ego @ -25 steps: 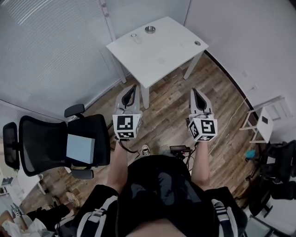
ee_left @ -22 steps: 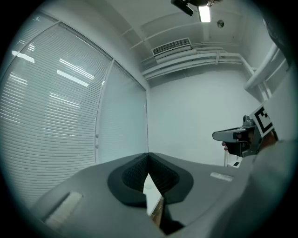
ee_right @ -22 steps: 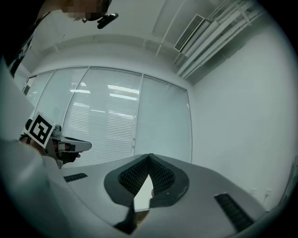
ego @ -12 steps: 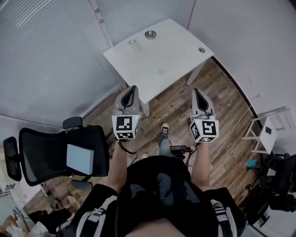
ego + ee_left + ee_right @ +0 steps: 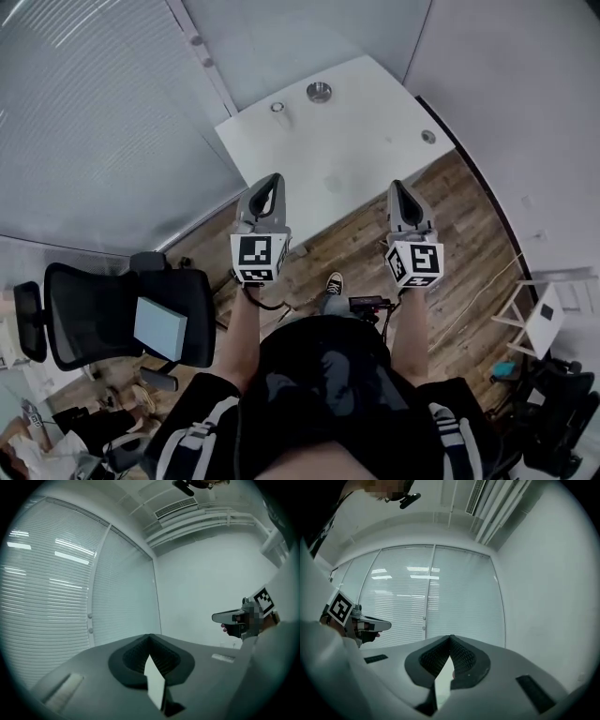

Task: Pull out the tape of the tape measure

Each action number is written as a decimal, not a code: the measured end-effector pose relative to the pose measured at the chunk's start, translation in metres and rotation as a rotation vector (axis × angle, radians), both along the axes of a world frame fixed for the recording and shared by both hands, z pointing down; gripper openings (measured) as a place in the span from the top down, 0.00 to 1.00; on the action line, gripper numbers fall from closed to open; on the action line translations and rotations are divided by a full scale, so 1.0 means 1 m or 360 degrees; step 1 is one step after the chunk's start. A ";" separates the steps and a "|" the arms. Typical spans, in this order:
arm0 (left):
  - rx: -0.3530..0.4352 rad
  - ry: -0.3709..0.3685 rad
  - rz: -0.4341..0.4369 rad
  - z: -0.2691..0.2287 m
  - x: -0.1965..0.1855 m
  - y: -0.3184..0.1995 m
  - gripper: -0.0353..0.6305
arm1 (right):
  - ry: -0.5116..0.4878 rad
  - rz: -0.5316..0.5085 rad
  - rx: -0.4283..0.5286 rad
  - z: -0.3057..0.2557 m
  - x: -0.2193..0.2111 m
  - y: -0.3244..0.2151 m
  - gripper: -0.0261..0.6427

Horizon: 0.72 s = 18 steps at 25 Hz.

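In the head view a white table (image 5: 375, 150) stands ahead of me. On its far side lie a round metallic object (image 5: 319, 91), a small cylinder (image 5: 277, 108) and a small round piece (image 5: 428, 137); which one is the tape measure I cannot tell. My left gripper (image 5: 270, 180) and right gripper (image 5: 401, 186) are held side by side in front of my body, short of the table. Both are shut with nothing between the jaws. The left gripper view (image 5: 150, 637) and right gripper view (image 5: 450, 638) look up at blinds and walls; no table object shows there.
A black office chair (image 5: 103, 314) with a pale blue pad (image 5: 159, 328) stands at my left. White window blinds (image 5: 94, 112) run along the left wall. A small white stand (image 5: 544, 314) and dark gear (image 5: 553, 422) sit at the right on the wooden floor (image 5: 469, 244).
The table has come closer and shifted right in the head view, and the chair has slid back left. Both grippers keep the same pose, shut.
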State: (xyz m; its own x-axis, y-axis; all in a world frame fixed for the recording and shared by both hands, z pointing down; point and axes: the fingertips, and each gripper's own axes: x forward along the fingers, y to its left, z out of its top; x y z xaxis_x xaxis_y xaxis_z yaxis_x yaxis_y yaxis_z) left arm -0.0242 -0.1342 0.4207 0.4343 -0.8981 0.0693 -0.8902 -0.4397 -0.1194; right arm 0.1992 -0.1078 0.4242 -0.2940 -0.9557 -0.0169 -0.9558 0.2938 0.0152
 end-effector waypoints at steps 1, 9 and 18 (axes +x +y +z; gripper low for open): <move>0.0002 -0.0002 -0.0009 -0.002 -0.001 -0.005 0.94 | 0.0001 -0.0009 -0.0001 -0.002 0.000 -0.007 0.96; 0.0001 0.0032 -0.0038 -0.008 -0.026 -0.042 0.94 | 0.0003 -0.0034 0.0006 -0.011 -0.021 -0.049 0.96; -0.0024 0.0044 0.0009 0.001 -0.041 -0.076 0.95 | -0.0015 -0.0011 -0.0002 -0.010 -0.038 -0.081 0.96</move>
State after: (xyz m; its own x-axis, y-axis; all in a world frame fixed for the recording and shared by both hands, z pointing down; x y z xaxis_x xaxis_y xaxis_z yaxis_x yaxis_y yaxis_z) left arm -0.0650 -0.2105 0.4217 0.4414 -0.8945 0.0707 -0.8905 -0.4464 -0.0884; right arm 0.1612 -0.1889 0.4147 -0.3002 -0.9537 -0.0183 -0.9539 0.3001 0.0058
